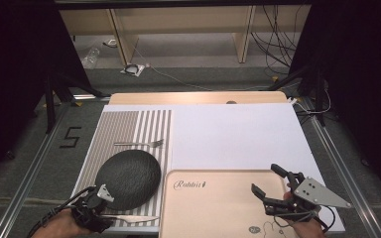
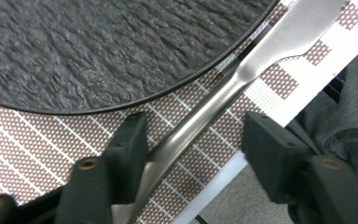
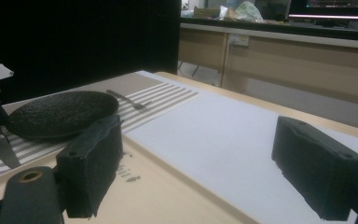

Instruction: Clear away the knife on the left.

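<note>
The knife (image 2: 200, 116) is laid flat on the striped placemat (image 2: 37, 149) just beside the black plate (image 2: 98, 46), its handle straddled by the half-open left gripper (image 2: 193, 140), apparently for pickup, while the right gripper (image 3: 196, 163) is held wide and empty over the tray (image 1: 218, 198).

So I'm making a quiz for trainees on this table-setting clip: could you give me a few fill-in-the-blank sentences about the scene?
1. The left gripper has its jaws on either side of the handle of a ____, not yet clamped on it.
2. The fork lies on the striped placemat, beyond the black ____.
3. The right gripper, jaws open, hovers over the beige ____.

Missing words: knife; plate; tray
</note>
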Demonstrator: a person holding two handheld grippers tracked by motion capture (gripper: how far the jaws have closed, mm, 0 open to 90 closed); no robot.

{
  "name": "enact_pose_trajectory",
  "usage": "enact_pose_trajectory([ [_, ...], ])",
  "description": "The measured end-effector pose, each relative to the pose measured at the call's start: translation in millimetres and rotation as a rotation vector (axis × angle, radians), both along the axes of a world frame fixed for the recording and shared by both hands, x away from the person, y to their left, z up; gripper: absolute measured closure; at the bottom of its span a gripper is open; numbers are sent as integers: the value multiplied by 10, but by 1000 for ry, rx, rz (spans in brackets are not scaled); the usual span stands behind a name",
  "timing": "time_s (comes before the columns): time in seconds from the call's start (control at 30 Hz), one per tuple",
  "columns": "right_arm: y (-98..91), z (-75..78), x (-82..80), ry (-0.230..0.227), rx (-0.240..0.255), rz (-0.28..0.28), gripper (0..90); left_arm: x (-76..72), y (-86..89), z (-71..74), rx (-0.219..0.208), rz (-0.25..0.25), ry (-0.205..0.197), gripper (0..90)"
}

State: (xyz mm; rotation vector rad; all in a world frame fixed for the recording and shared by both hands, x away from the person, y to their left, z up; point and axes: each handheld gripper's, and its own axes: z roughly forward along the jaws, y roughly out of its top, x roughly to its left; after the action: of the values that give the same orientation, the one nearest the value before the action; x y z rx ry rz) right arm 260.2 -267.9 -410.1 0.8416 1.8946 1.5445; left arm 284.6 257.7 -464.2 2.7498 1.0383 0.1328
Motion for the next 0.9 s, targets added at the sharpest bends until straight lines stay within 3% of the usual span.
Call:
enact_pose_trajectory([
  [0.33,5,-7,5,3,-1,7,173,-1,-115,23,53,-94,20,567],
  [0.9,3,-6,4,4,-3,9,173,-6,-178,30,89,-143,49,687],
])
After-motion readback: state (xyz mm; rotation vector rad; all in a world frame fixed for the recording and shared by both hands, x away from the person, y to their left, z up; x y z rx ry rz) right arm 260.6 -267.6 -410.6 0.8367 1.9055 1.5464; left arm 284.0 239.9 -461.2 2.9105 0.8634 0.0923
